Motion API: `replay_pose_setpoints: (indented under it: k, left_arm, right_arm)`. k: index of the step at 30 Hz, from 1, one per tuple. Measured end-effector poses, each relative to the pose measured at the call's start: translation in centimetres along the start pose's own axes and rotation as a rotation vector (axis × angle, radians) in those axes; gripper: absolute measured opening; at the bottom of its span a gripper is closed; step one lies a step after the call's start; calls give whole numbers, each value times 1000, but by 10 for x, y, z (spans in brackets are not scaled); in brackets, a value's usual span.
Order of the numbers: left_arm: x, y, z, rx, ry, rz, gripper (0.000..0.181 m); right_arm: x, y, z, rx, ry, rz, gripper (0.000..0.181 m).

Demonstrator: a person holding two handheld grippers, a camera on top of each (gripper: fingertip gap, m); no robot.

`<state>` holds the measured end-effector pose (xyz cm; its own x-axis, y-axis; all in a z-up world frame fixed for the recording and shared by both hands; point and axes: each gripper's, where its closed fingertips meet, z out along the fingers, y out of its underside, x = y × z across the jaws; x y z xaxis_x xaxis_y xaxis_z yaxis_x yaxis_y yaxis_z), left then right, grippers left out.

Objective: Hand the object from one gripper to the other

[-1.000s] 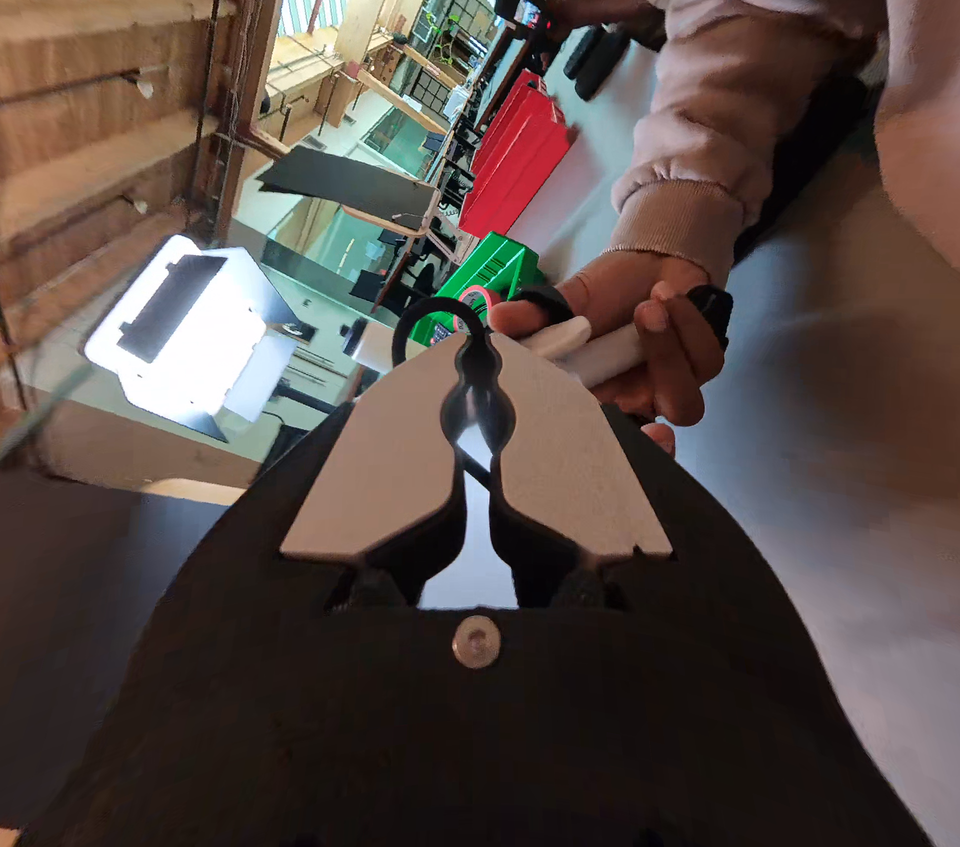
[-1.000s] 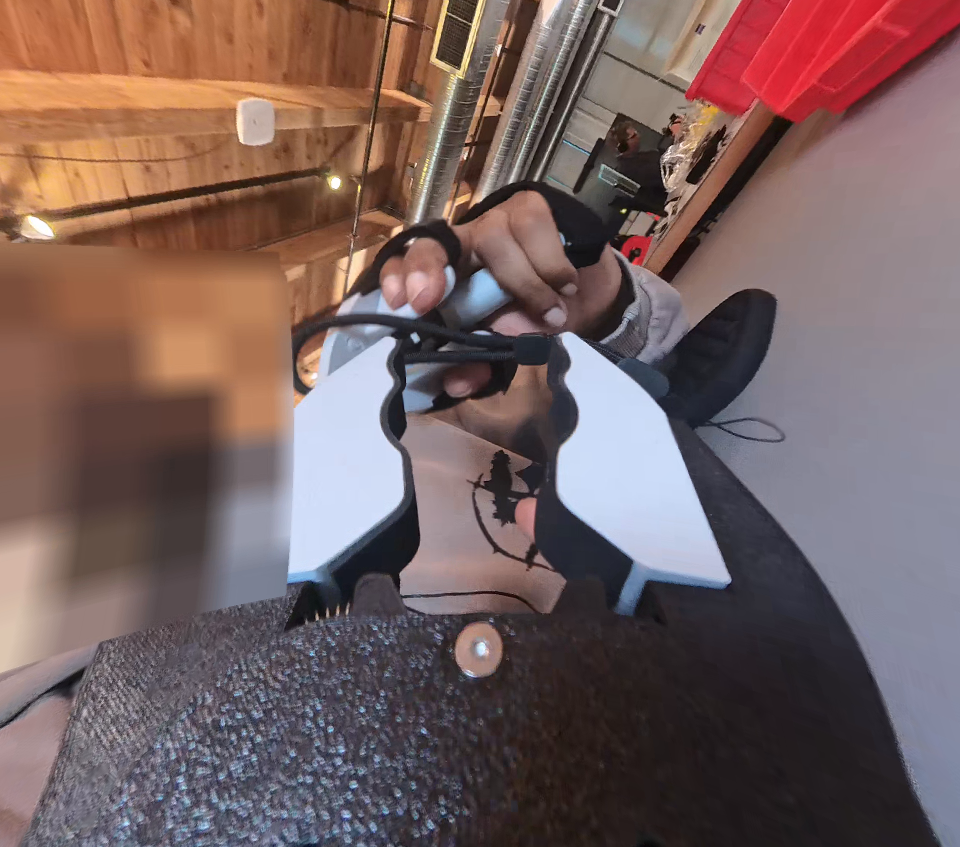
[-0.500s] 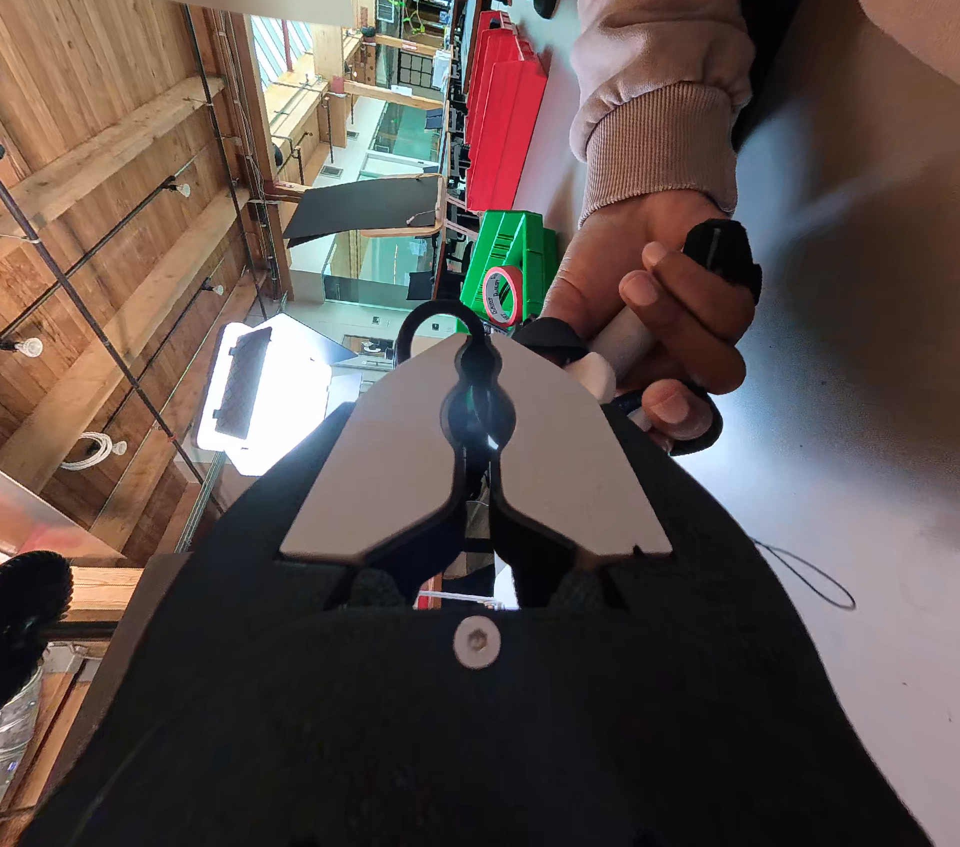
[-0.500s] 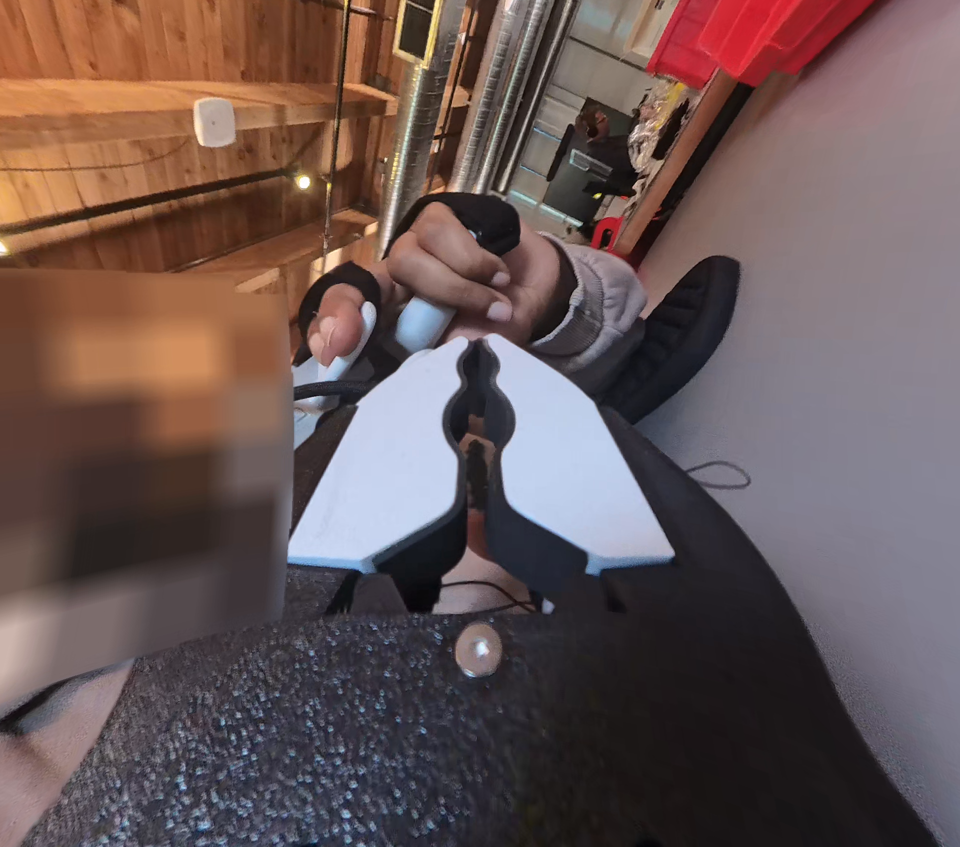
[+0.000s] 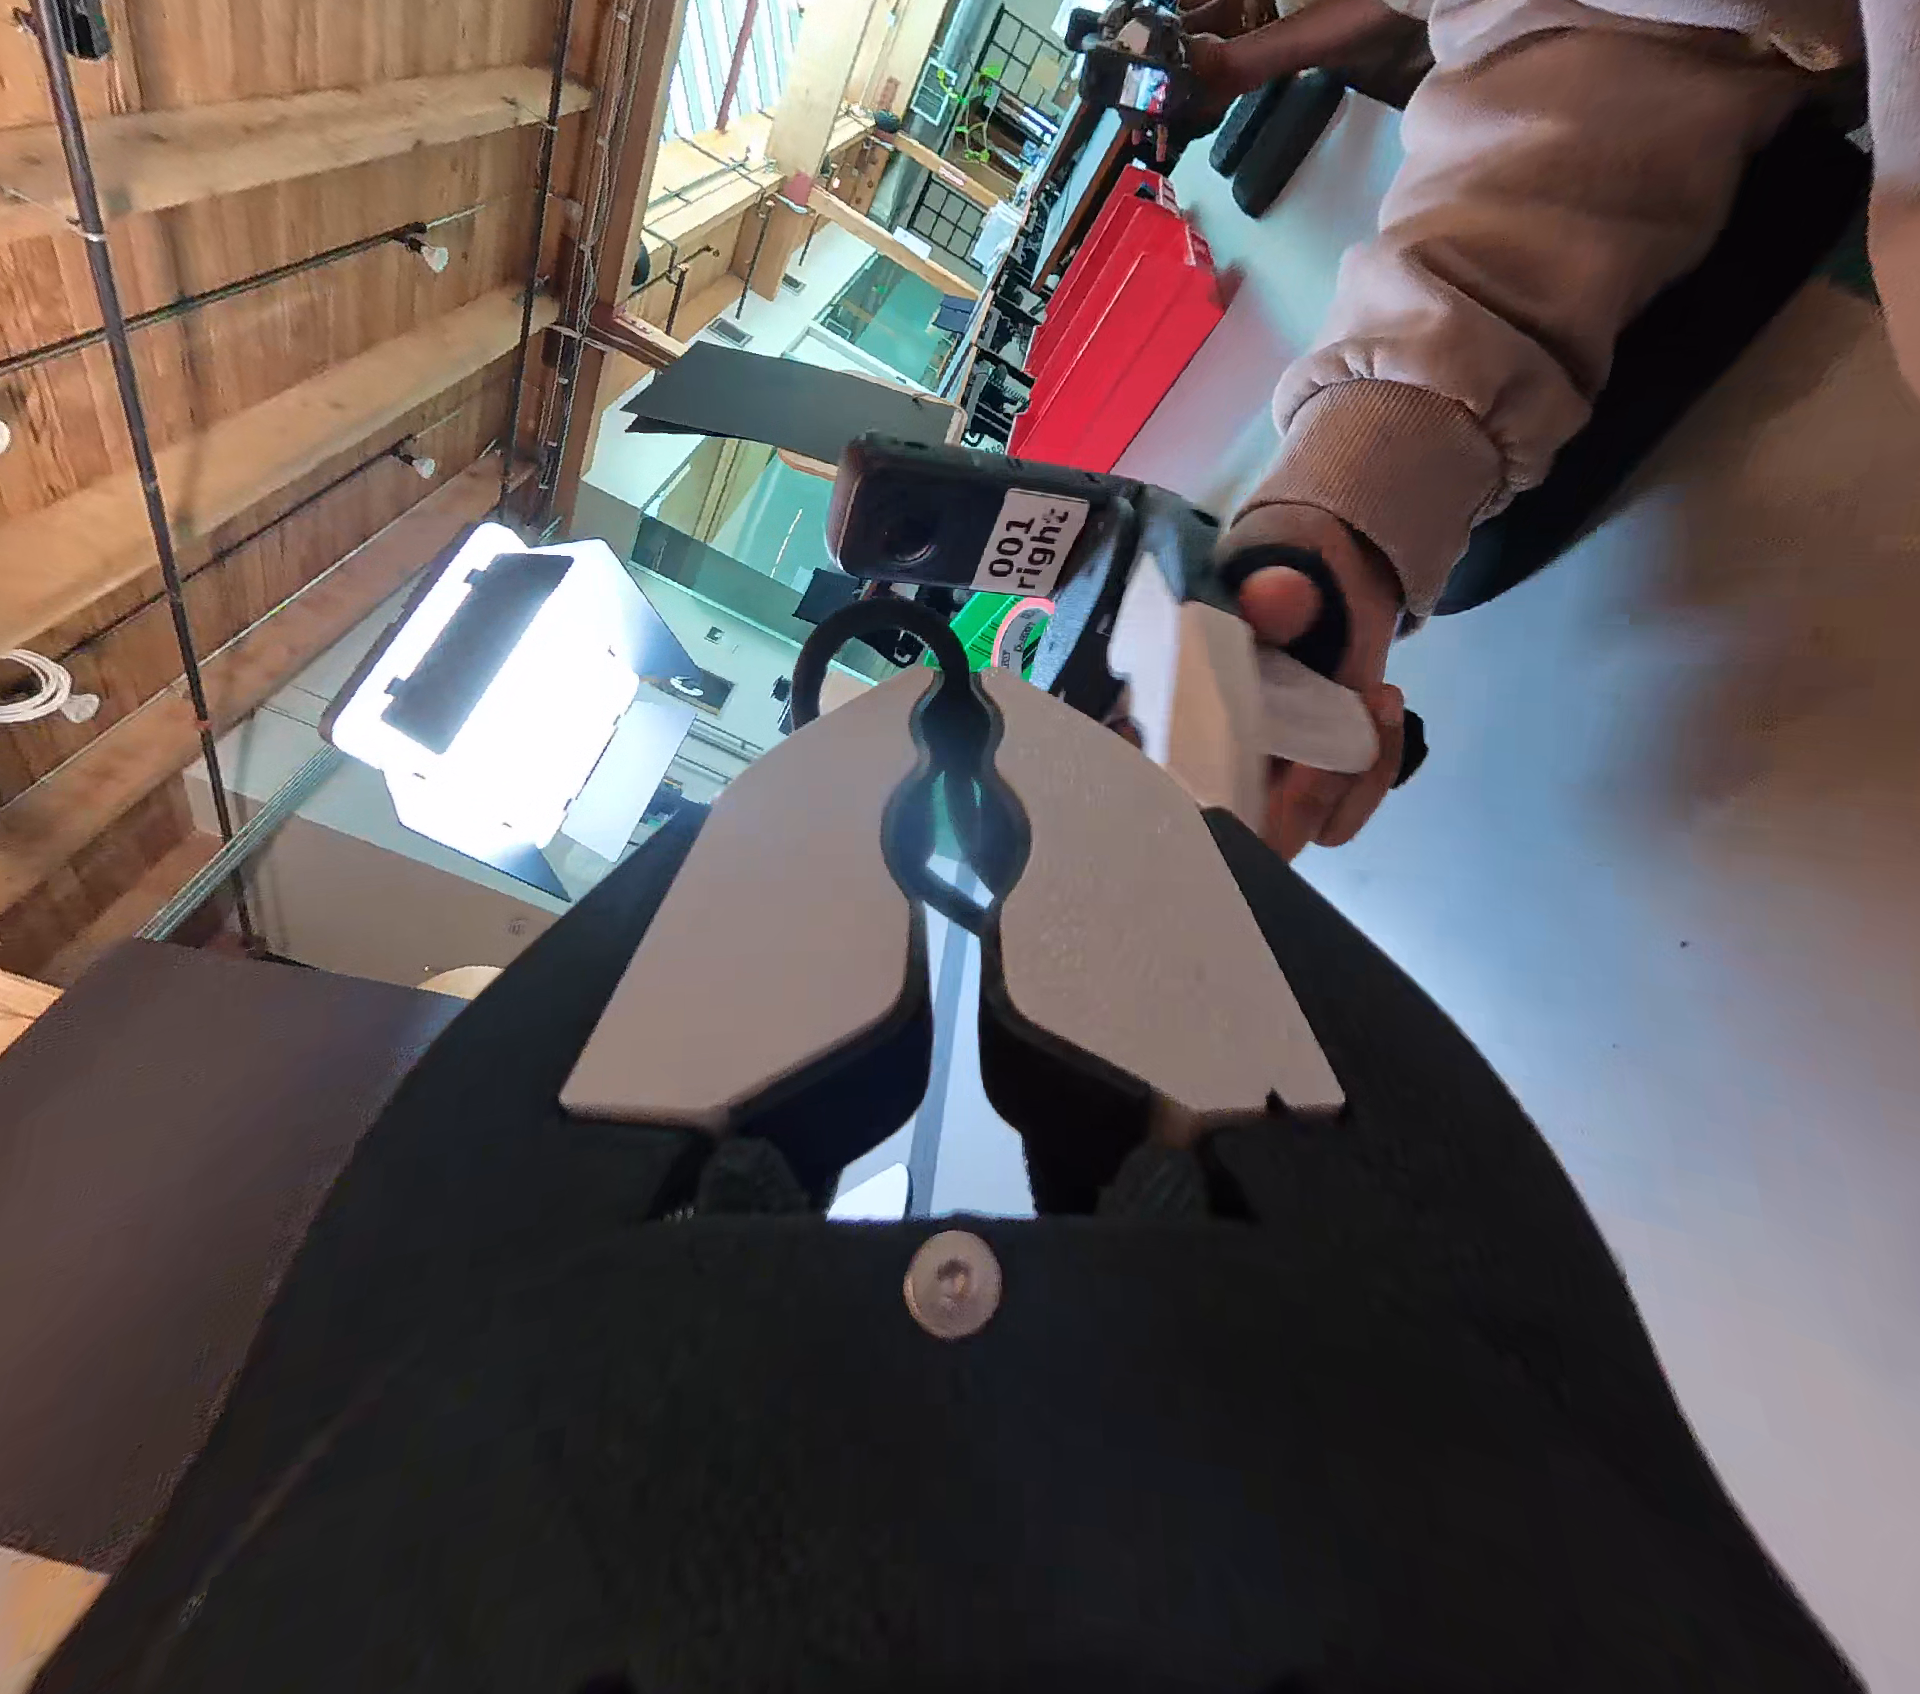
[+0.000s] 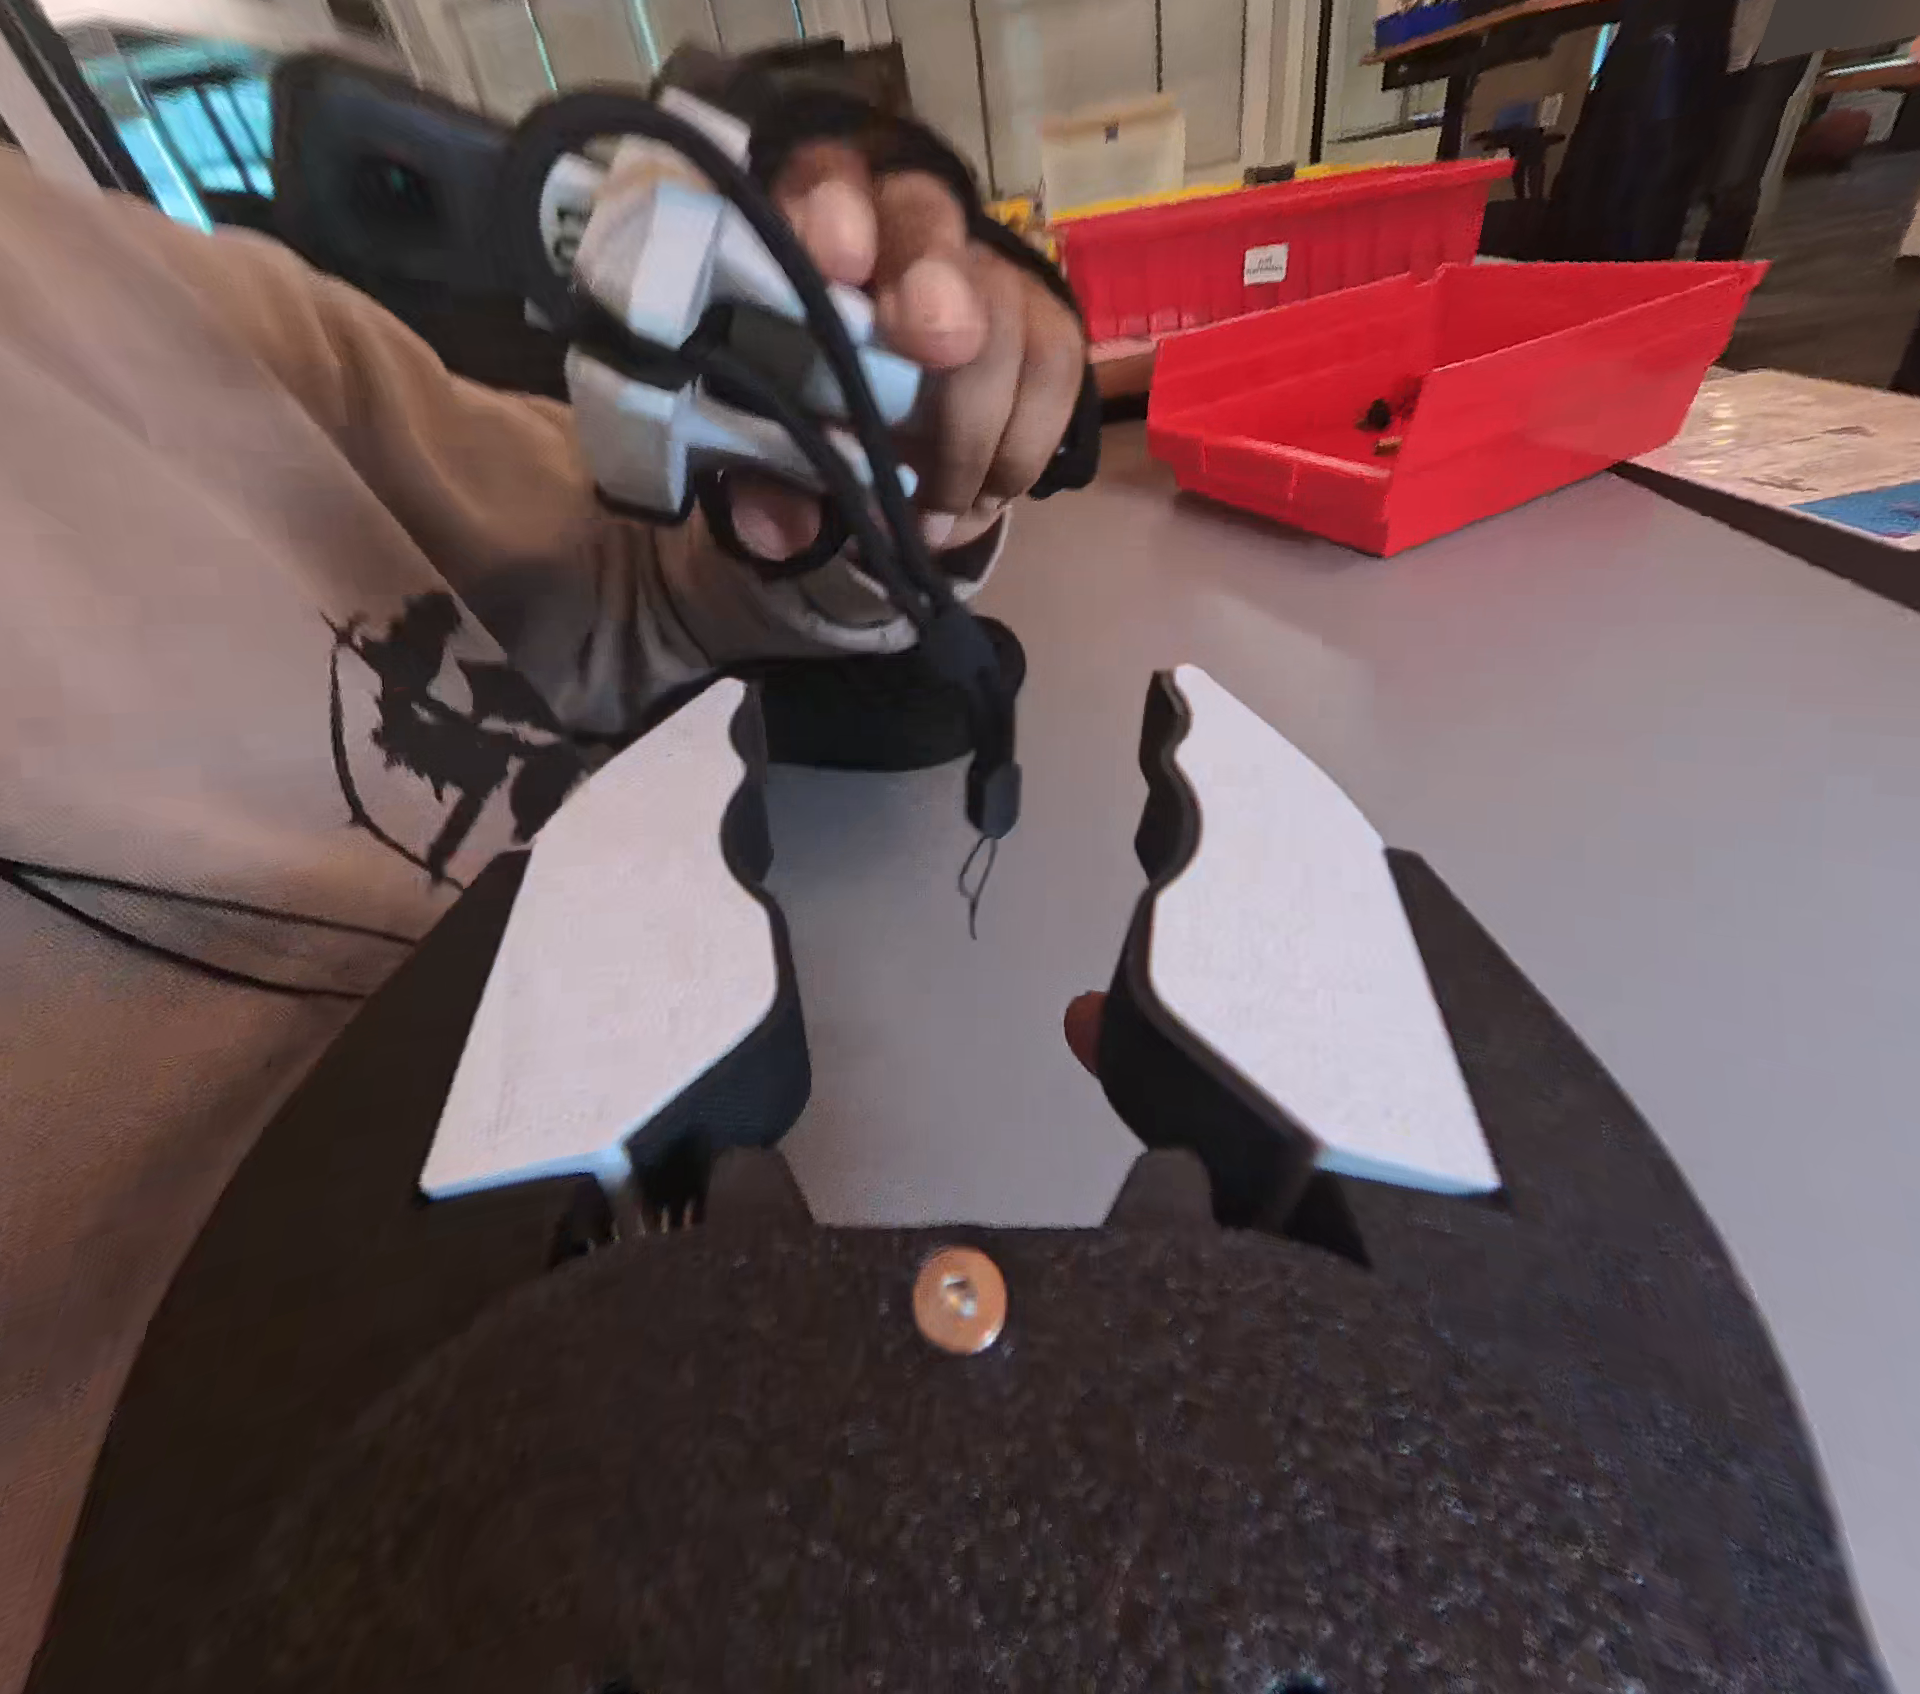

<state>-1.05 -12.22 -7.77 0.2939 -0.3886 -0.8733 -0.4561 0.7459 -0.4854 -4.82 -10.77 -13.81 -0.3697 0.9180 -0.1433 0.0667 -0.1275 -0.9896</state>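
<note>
The object is a black cord loop [image 5: 871, 649] with a small toggle at its end [image 6: 992, 787]. My left gripper [image 5: 956, 690] is shut on the cord, and the loop sticks out past its tips. In the right wrist view the left gripper [image 6: 665, 356] is held up in a hand, and the cord [image 6: 831, 356] hangs from it down to just above and between my right fingertips. My right gripper [image 6: 956, 686] is open and empty, below the toggle. It also shows in the left wrist view [image 5: 1153, 647], close to the right of the left tips.
Two red bins [image 6: 1455, 397] stand on the grey table [image 6: 1558, 761] at the back right. A black pad [image 6: 883, 725] lies behind my right fingers. A sleeve [image 6: 260, 553] fills the left. The left wrist view shows a green bin [image 5: 971, 631] and a bright light panel [image 5: 488, 688]. One gripper's finger ends stand about 7 cm off the other's.
My right gripper closed by the cord half a second ago and has now opened and swung to face the table. My left gripper stays shut on the cord.
</note>
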Motion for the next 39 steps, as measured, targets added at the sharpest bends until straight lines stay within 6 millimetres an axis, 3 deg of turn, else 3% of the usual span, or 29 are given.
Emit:
replay_pose_setpoints:
  k: [1,3,7,11,16,20,24,28,32,35,37,39]
  left_arm:
    - [2,-1,1,1,3,0,2]
    - [4,-2,2,10,10,-18,2]
    - [-8,2,-2,8,-19,-67,2]
    - [-27,12,-7,18,-44,-241,4]
    - [-53,15,-19,207,45,-750,19]
    - [-77,44,-27,314,81,-1227,23]
    - [-55,86,-14,265,218,-1711,32]
    - [-20,94,5,289,420,-2034,40]
    - [19,77,21,194,651,-2050,20]
    - [34,83,24,62,626,-1889,6]
    - [32,92,24,3,546,-1763,4]
    - [28,111,20,-106,420,-1557,4]
  right_arm:
    - [-6,9,8,-40,5,-34,60]
    - [2,25,17,-135,114,-115,6]
    - [14,22,12,-157,163,-189,3]
    - [45,-2,-17,-116,381,-390,3]
    - [69,-36,-59,-71,644,-738,4]
    - [68,-53,-75,-76,753,-1063,4]
    - [59,-49,-68,-159,786,-1378,4]
    - [56,-33,-51,-249,757,-1568,4]
    - [61,-19,-41,-328,733,-1643,4]
    - [62,-16,-41,-332,723,-1621,4]
    - [67,-19,-45,-301,729,-1485,8]
    - [74,-20,-51,-249,692,-1184,19]
